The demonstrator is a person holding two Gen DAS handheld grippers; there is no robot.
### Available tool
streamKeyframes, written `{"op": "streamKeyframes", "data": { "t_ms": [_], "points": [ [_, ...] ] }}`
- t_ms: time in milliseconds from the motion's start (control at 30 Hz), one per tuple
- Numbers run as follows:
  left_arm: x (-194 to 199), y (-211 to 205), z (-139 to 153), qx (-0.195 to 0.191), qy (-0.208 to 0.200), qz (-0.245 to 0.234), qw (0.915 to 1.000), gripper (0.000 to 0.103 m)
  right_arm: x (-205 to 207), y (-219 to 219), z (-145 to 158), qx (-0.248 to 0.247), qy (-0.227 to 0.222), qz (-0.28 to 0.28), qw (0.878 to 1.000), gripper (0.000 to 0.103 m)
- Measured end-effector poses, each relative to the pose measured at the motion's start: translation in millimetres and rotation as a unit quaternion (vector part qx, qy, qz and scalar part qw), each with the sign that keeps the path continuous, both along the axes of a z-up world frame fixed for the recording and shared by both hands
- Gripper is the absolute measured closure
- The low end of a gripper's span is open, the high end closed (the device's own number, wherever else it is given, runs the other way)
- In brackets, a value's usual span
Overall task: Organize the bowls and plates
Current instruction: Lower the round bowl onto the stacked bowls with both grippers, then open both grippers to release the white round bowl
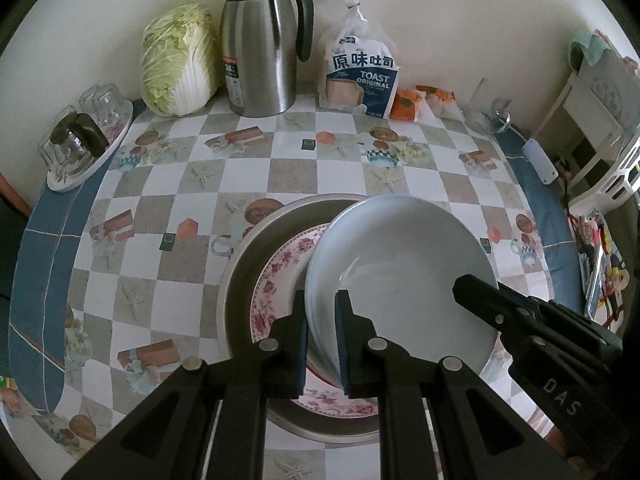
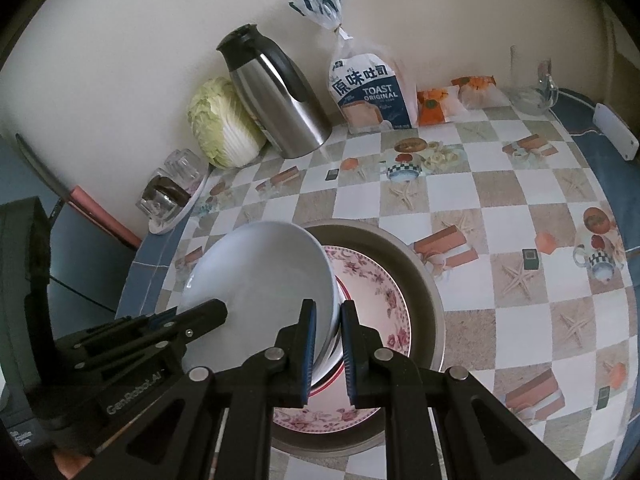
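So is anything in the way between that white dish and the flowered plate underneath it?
Nothing visible. Both tongs, left and right, grip opposite rims of the white ceramic dishes, directly over the pink floral plate in the round metal pan.

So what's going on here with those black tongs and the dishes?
A person is working two hand-held grippers to tidy crockery. The left gripper and the right gripper are each clamped on opposite rims of a stack of white plates, holding it tilted above a flowered plate that lies inside a metal basin on the checked tablecloth. The white stack is not yet set down.
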State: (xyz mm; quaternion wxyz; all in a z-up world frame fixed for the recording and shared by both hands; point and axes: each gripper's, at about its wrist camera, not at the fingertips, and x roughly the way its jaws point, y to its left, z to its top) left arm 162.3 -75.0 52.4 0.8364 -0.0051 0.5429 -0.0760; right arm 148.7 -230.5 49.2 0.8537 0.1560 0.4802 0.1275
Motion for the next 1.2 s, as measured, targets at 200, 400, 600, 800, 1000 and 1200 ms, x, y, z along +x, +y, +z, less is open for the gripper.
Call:
{"op": "streamKeyframes", "data": {
  "t_ms": [200,400,600,800,1000,1200],
  "points": [
    [-0.6,-2.1,0.6,0.009,-0.003,-0.005,0.9999,0.090,0.9,-0.4,-1.5,0.001,0.002,-0.001,1.000,0.089],
    [-1.3,-5.1,3.8,0.025,-0.012,-0.012,0.9996,0.089,0.9,-0.5,-1.5,0.002,0.002,-0.002,1.000,0.090],
    [-2.4,-6.4,7.3,0.028,-0.022,-0.016,0.9992,0.078,1.8,-1.4,-0.5,0.005,-0.002,-0.001,1.000,0.090],
    [-4.4,-5.4,6.5,0.019,-0.023,-0.010,0.9995,0.077,2.0,-2.7,0.0,0.006,-0.001,-0.002,1.000,0.090],
    [-17.8,5.3,16.3,-0.009,-0.052,0.003,0.9986,0.047,-1.1,-4.0,5.0,0.009,-0.013,-0.001,1.000,0.090],
    [-36.4,32.4,24.2,-0.038,-0.096,0.049,0.9935,0.024,-5.4,-3.2,9.3,-0.008,-0.023,0.001,1.000,0.083]
  ]
}}
